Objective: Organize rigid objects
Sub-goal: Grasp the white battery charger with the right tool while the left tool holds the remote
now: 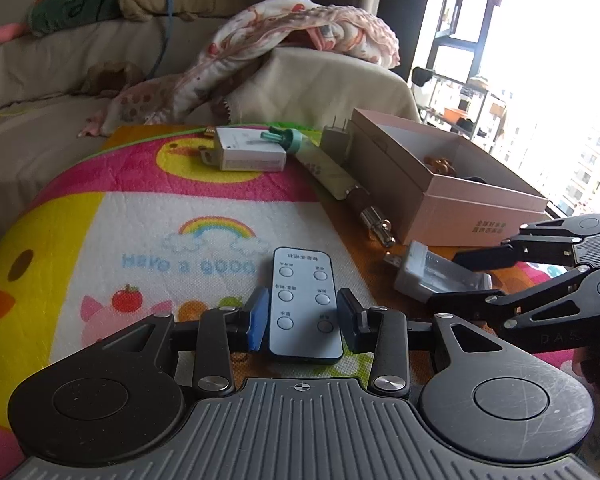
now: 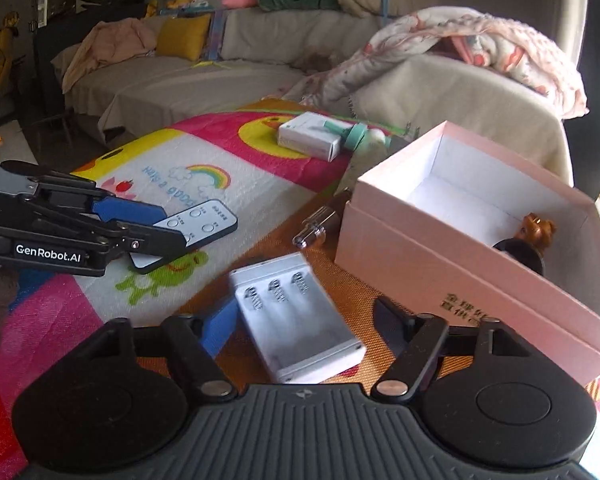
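Grey sofa with floral blanket behind, bright cartoon mat, open pink box at its right, white battery charger lying between right gripper jaws, gap on one side, pale remote pinched in left gripper jaws.

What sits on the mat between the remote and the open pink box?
A white battery charger and a small glass bottle lie between the remote and the pink box; the right wrist view shows it.

Beside the matt pink cardboard box, the white charger looks smooth plastic; the mat beneath is textured.
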Demonstrator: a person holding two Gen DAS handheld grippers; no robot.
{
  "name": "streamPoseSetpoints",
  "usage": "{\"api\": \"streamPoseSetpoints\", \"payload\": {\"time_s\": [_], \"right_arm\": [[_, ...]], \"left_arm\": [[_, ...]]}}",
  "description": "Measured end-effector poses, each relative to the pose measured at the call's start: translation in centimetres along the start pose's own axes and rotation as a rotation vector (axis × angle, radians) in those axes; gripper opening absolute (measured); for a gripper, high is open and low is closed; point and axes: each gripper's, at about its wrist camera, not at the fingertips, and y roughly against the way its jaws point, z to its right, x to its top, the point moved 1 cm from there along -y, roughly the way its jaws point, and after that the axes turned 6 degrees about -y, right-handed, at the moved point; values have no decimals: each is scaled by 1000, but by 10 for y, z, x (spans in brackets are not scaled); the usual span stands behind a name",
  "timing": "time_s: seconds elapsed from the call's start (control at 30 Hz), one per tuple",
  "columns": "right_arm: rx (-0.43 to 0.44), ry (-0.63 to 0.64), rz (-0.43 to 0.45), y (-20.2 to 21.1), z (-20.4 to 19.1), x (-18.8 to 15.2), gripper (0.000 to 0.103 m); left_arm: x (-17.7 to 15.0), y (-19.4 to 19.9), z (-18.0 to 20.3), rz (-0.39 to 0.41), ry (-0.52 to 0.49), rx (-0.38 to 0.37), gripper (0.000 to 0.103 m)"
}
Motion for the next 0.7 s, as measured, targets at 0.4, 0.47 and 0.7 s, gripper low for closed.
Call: {"api": "streamPoseSetpoints", "payload": {"time_s": [0.4, 0.47, 0.7], "right_arm": [[-159, -138, 11, 46, 23, -36, 48], [-208, -165, 21, 52, 28, -44, 48], [-200, -228, 48, 58, 32, -55, 53]], "left_arm": [[0, 0, 5, -3, -30, 13, 42], [1, -1, 11, -6, -64, 11, 42], [1, -5, 31, -25, -108, -55, 42]]}}
